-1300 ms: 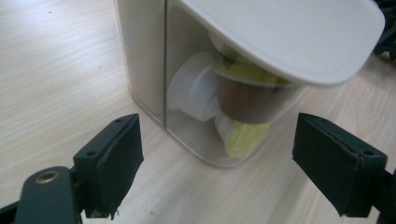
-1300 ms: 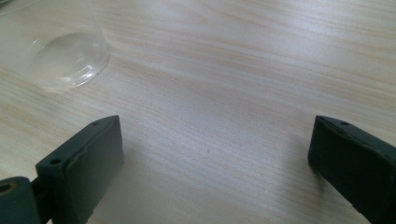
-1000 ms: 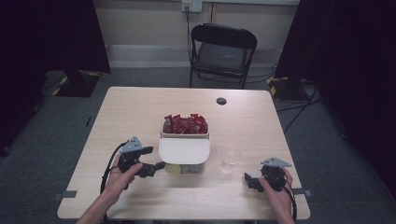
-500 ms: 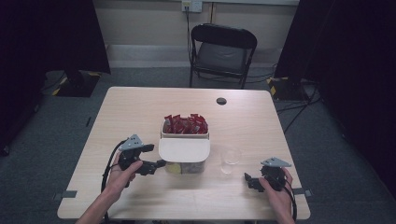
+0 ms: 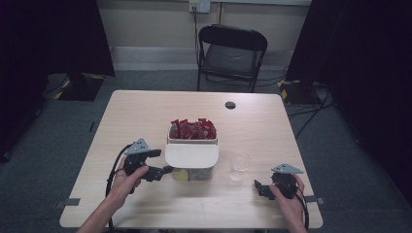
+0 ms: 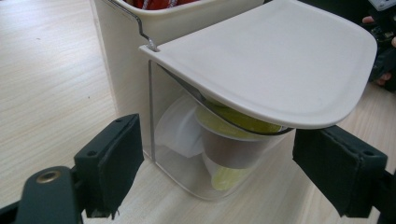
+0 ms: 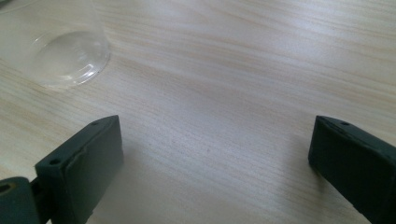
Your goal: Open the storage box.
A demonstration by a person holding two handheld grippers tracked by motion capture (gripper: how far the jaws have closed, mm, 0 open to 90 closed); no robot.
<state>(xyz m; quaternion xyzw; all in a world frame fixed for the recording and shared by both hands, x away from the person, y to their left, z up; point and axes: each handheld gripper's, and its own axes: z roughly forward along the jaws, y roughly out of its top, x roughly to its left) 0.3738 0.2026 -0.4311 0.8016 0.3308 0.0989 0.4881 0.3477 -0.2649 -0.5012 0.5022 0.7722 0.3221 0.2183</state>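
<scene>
The left hand-held gripper [image 6: 219, 172] stood wide open, empty, before the clear dispenser [image 6: 196, 158]; its capsules [image 6: 233, 149] looked light, rigid, best pinched across the sides.

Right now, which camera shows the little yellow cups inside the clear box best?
The left gripper view: the yellow-lidded cups sit close up behind the clear box wall, under the white flap lid. In the high view they're small yellow smudges. The right gripper view looks at the wooden table.
</scene>
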